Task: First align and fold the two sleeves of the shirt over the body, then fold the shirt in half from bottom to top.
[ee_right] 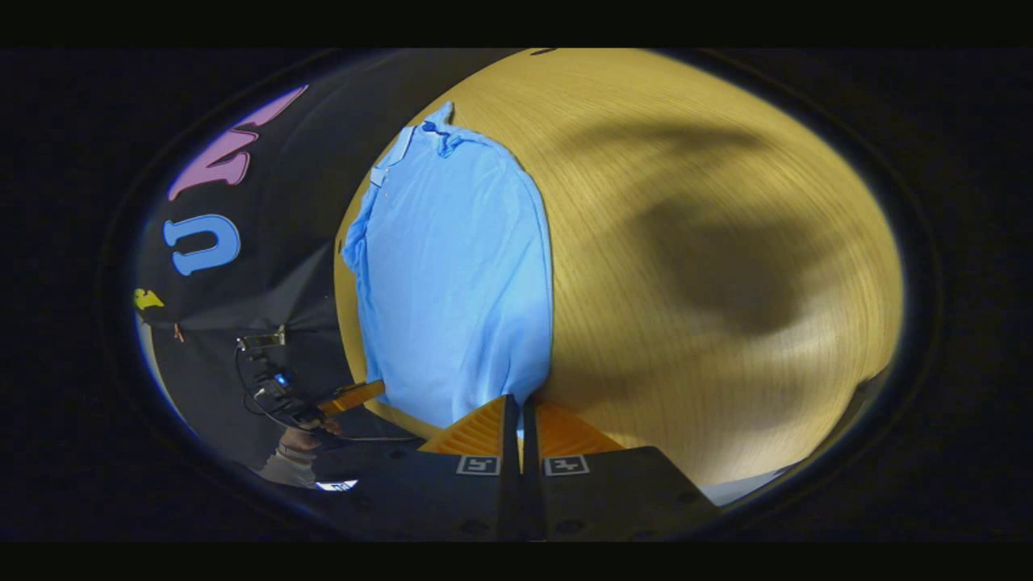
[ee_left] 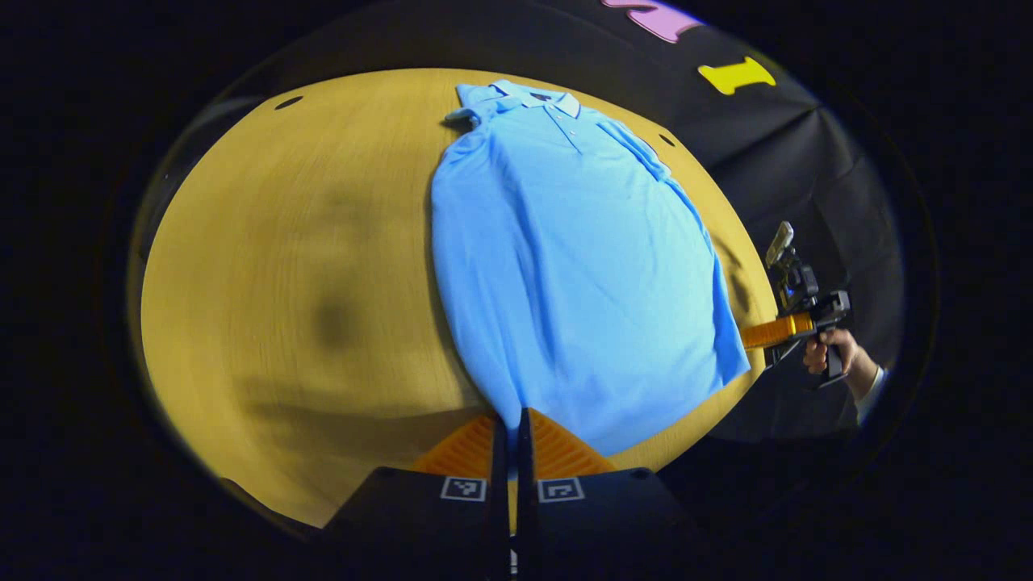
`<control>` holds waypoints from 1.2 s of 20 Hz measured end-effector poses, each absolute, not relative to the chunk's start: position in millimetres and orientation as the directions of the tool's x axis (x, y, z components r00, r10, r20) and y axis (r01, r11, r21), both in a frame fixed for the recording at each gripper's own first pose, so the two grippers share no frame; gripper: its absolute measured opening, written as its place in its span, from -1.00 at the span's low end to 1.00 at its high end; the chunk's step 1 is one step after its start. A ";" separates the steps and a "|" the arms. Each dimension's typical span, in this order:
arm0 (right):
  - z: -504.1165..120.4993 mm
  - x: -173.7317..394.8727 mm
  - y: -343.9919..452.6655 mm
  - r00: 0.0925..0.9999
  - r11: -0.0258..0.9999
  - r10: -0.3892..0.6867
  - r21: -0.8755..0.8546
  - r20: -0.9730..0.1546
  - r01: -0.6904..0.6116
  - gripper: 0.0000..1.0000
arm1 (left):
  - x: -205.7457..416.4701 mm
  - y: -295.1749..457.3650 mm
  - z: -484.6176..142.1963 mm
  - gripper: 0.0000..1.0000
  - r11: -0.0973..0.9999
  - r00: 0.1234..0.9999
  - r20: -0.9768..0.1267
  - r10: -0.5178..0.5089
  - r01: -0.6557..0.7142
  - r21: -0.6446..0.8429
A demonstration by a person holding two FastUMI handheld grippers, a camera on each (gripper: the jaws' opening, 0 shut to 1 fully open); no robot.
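A light blue polo shirt (ee_left: 565,266) lies flat on the wooden table (ee_left: 282,282), collar (ee_left: 549,98) at the far end, both sleeves folded in over the body. My left gripper (ee_left: 512,424) is shut on the near hem corner, with blue cloth pinched between its fingers. In the right gripper view the shirt (ee_right: 452,274) stretches away from my right gripper (ee_right: 520,407), which is shut on the other hem corner. Each gripper also appears from the side in the other's view: the right gripper (ee_left: 750,336) at the shirt's right corner, the left gripper (ee_right: 375,390) at the table edge.
A hand (ee_left: 839,351) holds the far gripper beyond the table's right edge. The black booth wall (ee_left: 807,161) stands close behind the shirt's collar end. Bare wood (ee_right: 726,242) spreads wide beside the shirt, with soft shadows on it.
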State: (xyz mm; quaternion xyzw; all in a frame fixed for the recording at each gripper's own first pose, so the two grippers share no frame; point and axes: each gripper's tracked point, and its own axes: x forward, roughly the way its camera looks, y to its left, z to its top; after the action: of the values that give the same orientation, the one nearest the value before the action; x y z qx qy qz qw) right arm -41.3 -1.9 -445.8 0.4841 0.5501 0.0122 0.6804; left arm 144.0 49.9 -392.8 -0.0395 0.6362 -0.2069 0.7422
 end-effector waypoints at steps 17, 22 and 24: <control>-323.9 61.2 -13.1 0.711 0.482 0.544 0.859 -0.447 0.171 -0.91 | 227.3 20.2 -313.6 -0.87 0.857 0.338 -0.798 -0.499 0.328 -0.397; -272.4 125.0 -33.0 0.763 0.549 0.523 0.835 -0.379 0.038 -0.92 | 295.7 8.9 -268.5 -0.87 0.851 0.446 -0.733 -0.513 0.373 -0.369; -256.7 164.7 -42.5 0.779 0.582 0.513 0.813 -0.361 -0.007 -0.92 | 333.8 5.2 -252.8 -0.87 0.854 0.493 -0.704 -0.511 0.380 -0.354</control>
State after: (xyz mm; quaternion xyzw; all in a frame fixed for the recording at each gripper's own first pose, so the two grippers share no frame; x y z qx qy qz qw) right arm 164.7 -42.5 -256.7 0.4302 0.2943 0.1549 0.8392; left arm 333.8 5.2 -252.8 -0.0757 0.4319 -0.2589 0.8606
